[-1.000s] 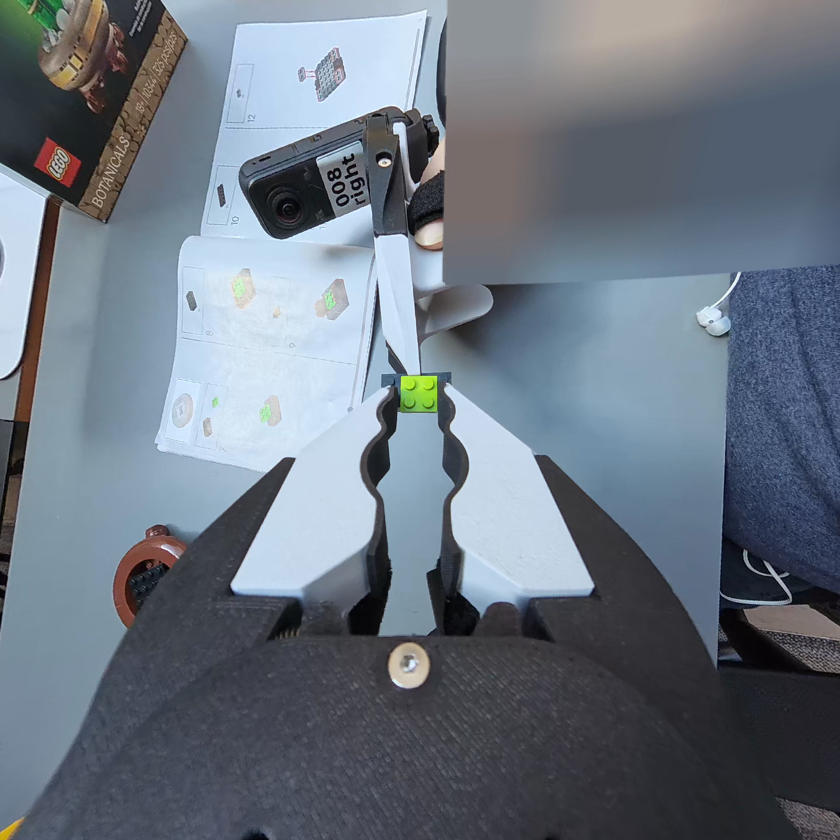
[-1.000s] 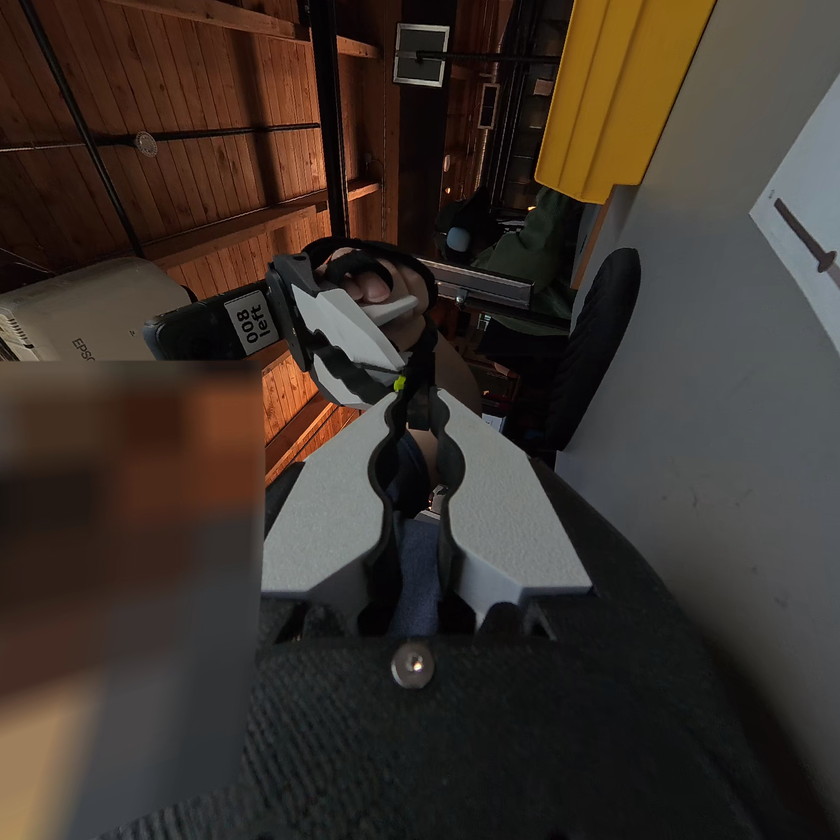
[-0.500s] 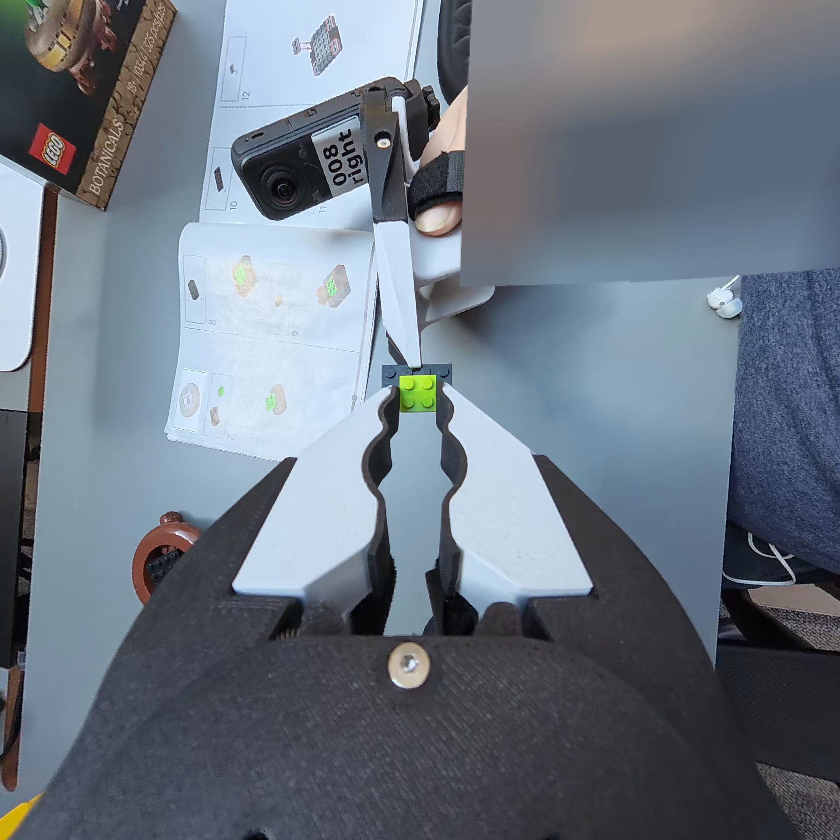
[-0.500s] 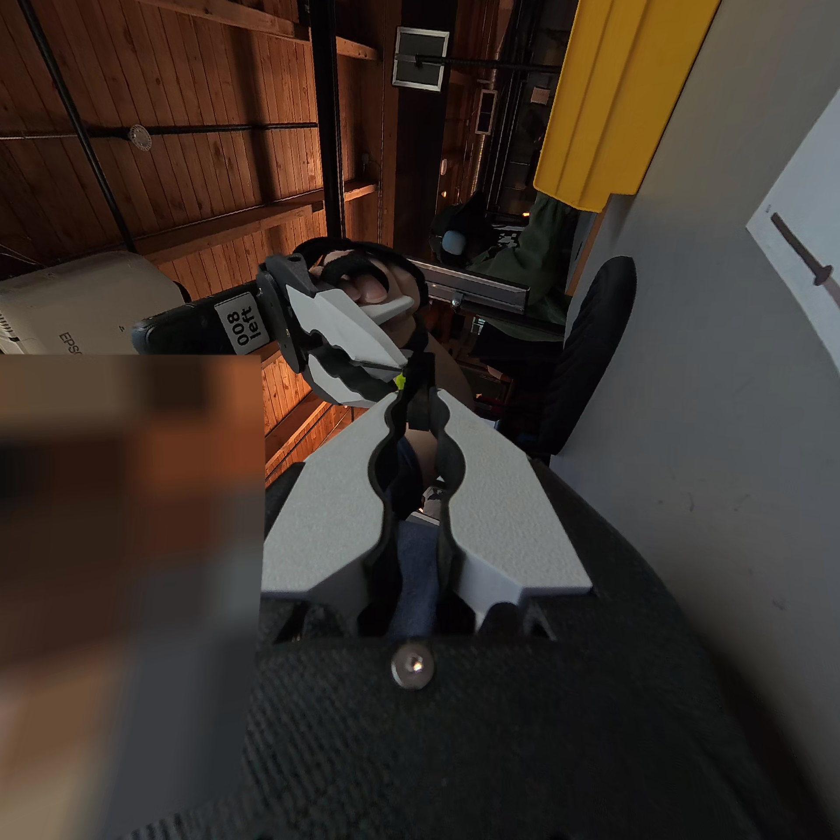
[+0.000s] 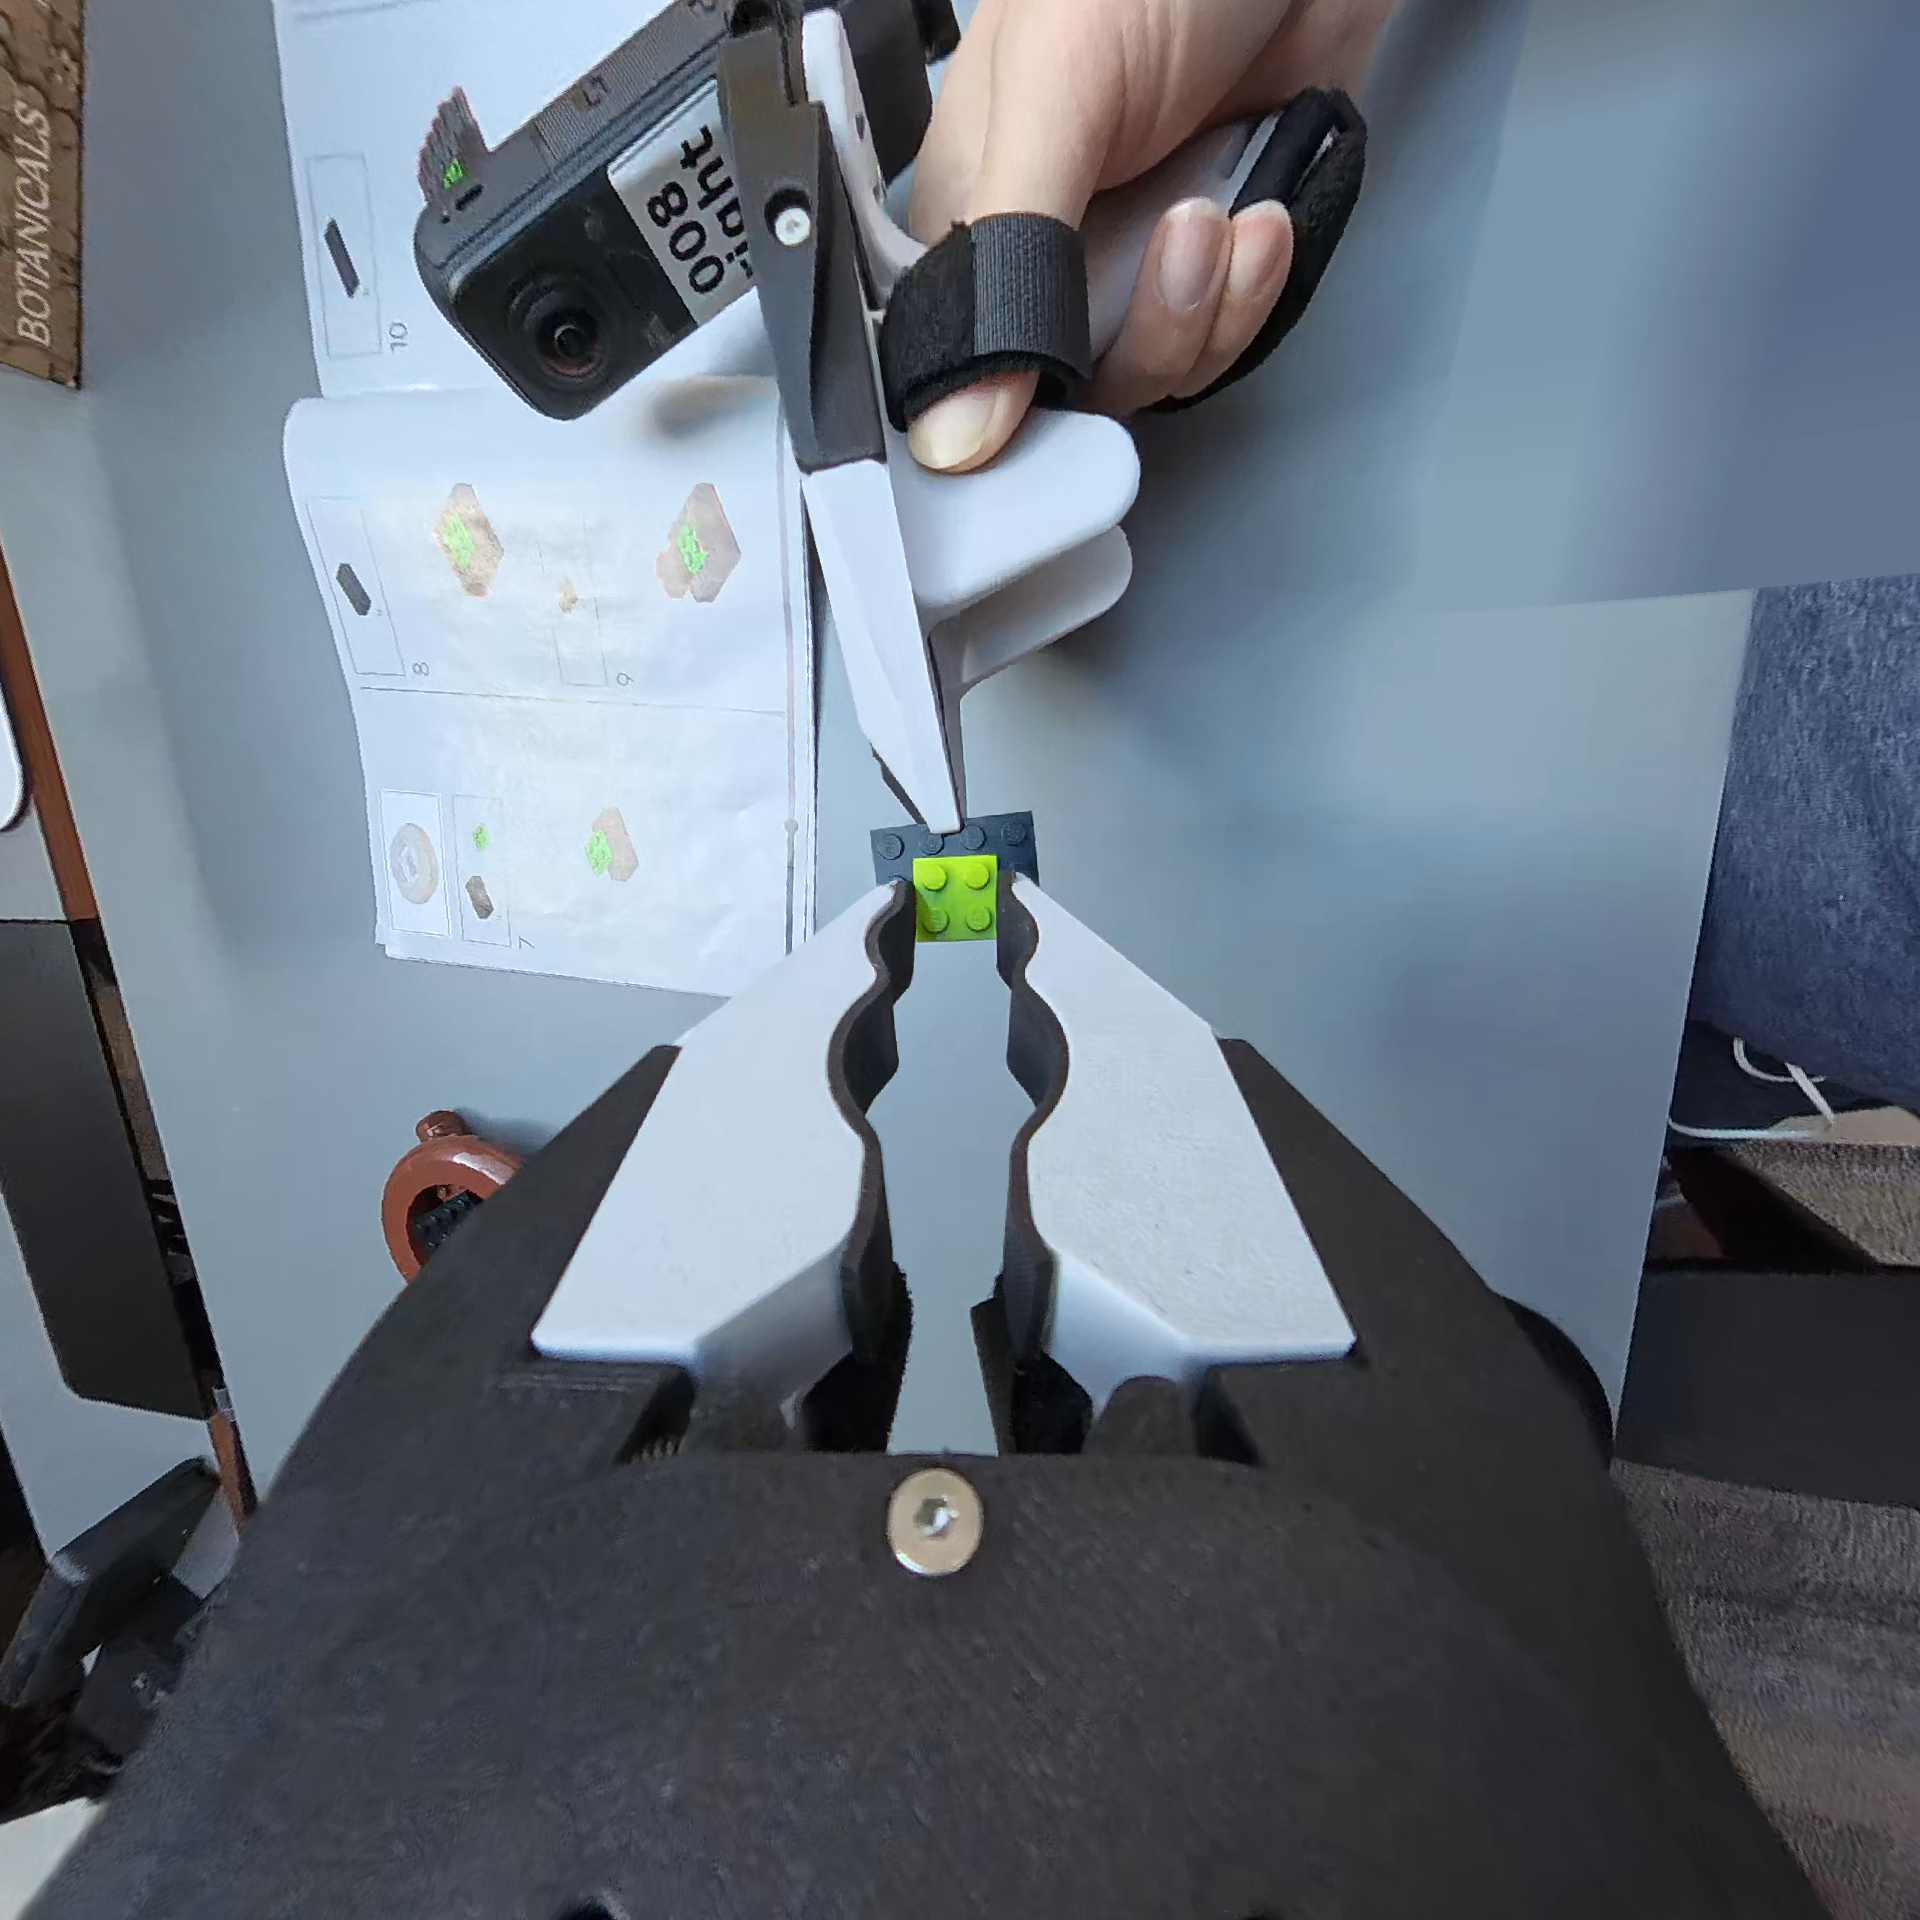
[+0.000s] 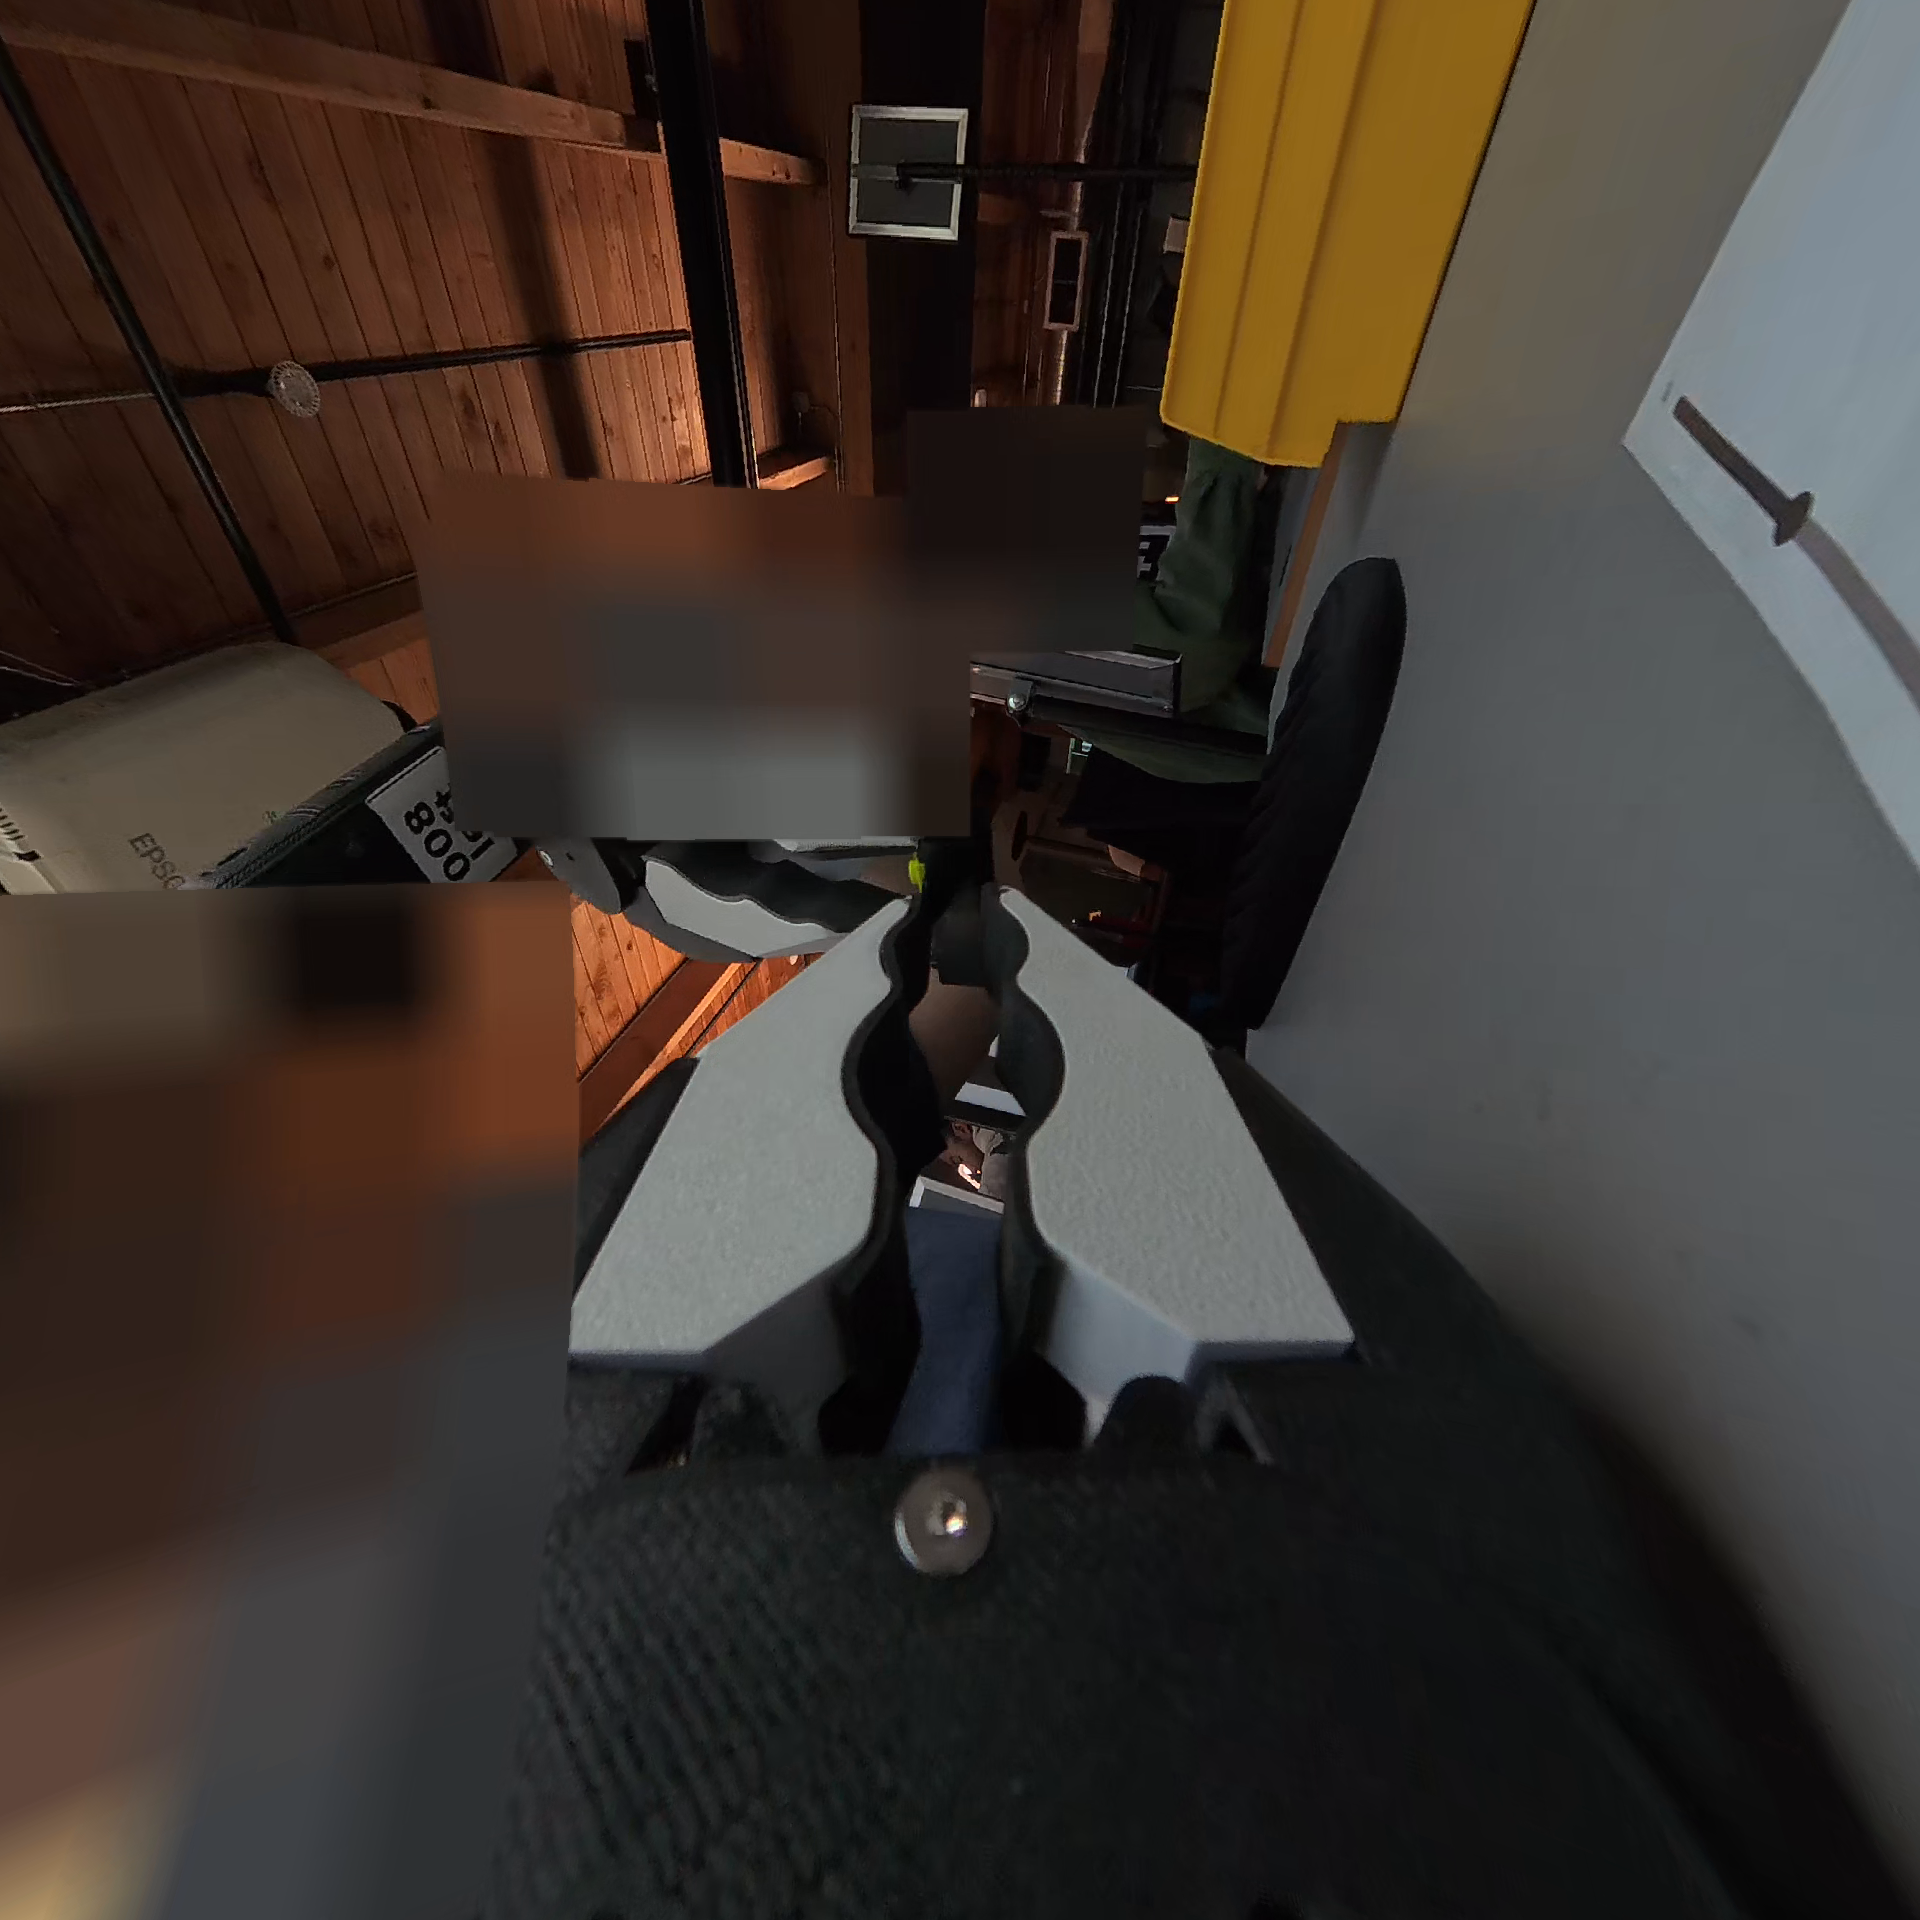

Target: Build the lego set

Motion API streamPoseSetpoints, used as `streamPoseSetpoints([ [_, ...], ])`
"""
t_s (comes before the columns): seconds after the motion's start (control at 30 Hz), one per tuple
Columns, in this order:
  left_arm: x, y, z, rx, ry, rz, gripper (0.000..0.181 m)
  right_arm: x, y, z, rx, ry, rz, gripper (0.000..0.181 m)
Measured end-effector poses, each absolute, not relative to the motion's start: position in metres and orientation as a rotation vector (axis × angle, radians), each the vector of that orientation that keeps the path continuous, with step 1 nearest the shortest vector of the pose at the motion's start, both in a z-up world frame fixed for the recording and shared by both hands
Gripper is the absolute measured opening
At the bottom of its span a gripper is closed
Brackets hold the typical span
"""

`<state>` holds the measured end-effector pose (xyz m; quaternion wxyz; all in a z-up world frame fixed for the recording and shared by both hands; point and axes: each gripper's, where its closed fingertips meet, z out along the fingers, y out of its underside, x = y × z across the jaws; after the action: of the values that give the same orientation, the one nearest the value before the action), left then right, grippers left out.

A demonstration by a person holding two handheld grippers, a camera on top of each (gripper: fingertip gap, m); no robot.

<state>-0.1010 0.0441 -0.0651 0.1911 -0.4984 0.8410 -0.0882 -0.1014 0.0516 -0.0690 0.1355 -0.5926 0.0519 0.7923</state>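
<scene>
My left gripper point(image 5: 954, 906) is shut on a lime green 2x2 plate point(image 5: 956, 896), pinching its two sides at the fingertips. The lime plate lies on a dark studded plate point(image 5: 1013, 836) that sticks out behind it. My right gripper point(image 5: 940, 821) comes down from above, seen edge-on, with its tip on the dark plate's far edge. In the right wrist view my right gripper point(image 6: 956, 920) is shut on the dark plate point(image 6: 961, 940), with a sliver of lime plate point(image 6: 916, 871) beside it and the left gripper point(image 6: 727, 914) at the left. Both are held in the air above the grey table point(image 5: 1351, 935).
An open instruction booklet point(image 5: 582, 675) lies on the table to the left, with the set's box point(image 5: 36, 187) at the far left corner. A brown round piece point(image 5: 436, 1195) sits by my left gripper's body. A person's leg point(image 5: 1849, 831) is past the table's right edge. Only a small space, under 4 cm, lies between the two pairs of fingers. The brown round piece point(image 5: 436, 1195) is about equally far from each gripper, around 25 cm.
The right gripper's body and the hand on it have come much closer to the left camera. The two plates stay pinched between both tips. The table looks slightly nearer.
</scene>
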Motion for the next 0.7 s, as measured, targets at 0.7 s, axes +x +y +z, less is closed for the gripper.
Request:
streamPoseSetpoints([
  [0.7,-0.0988,0.0481,-0.0586,-1.473,2.386,-0.061,0.014,-0.0981,0.0544,-0.0609,-1.645,0.145,2.235,0.008],
])
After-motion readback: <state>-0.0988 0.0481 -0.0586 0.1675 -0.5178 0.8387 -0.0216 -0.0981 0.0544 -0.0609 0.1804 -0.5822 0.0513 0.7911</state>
